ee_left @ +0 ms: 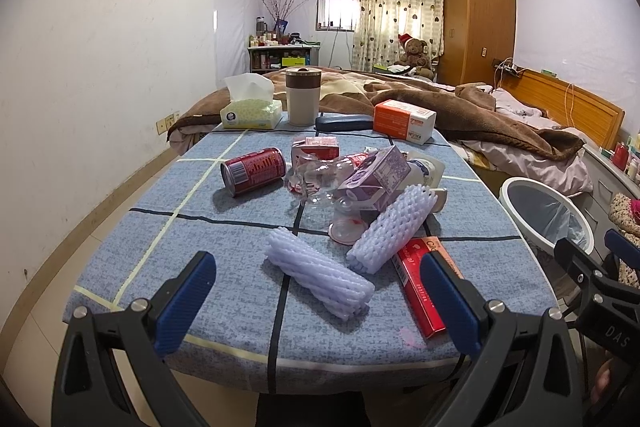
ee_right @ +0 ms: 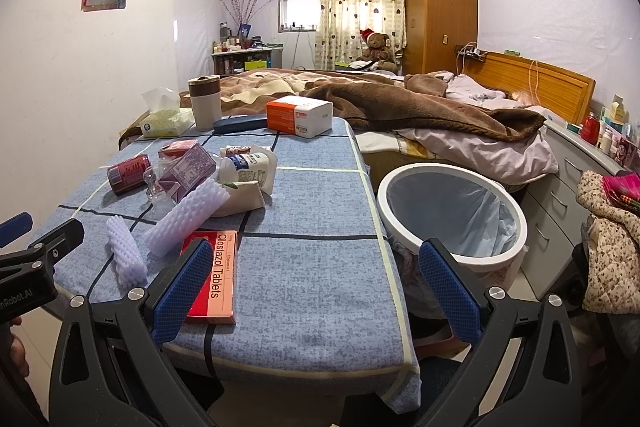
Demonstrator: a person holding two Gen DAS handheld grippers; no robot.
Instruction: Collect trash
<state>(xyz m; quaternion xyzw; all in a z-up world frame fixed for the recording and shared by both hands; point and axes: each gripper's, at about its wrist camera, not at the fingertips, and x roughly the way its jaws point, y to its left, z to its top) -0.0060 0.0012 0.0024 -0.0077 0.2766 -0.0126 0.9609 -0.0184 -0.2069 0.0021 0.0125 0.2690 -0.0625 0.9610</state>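
Trash lies on a blue checked tablecloth [ee_left: 224, 283]: two white foam fruit nets [ee_left: 320, 277] [ee_left: 394, 227], a red tablet box [ee_left: 420, 291], a red can [ee_left: 254, 171] on its side, a crushed clear bottle [ee_left: 320, 179], a purple carton [ee_left: 376, 175] and a small red-white carton [ee_left: 316, 147]. My left gripper [ee_left: 318, 301] hovers open just above the near foam net. My right gripper [ee_right: 316, 291] is open over the table's near right corner, beside the tablet box [ee_right: 214, 275]. A white bin [ee_right: 452, 215] with a bag liner stands right of the table.
A tissue box [ee_left: 250, 109], a lidded mug [ee_left: 303, 95], a dark case [ee_left: 344, 123] and an orange-white box [ee_left: 404, 119] line the table's far edge. A bed with a brown blanket [ee_right: 400, 107] lies behind. Drawers [ee_right: 560, 203] and piled clothes [ee_right: 608, 223] stand right of the bin.
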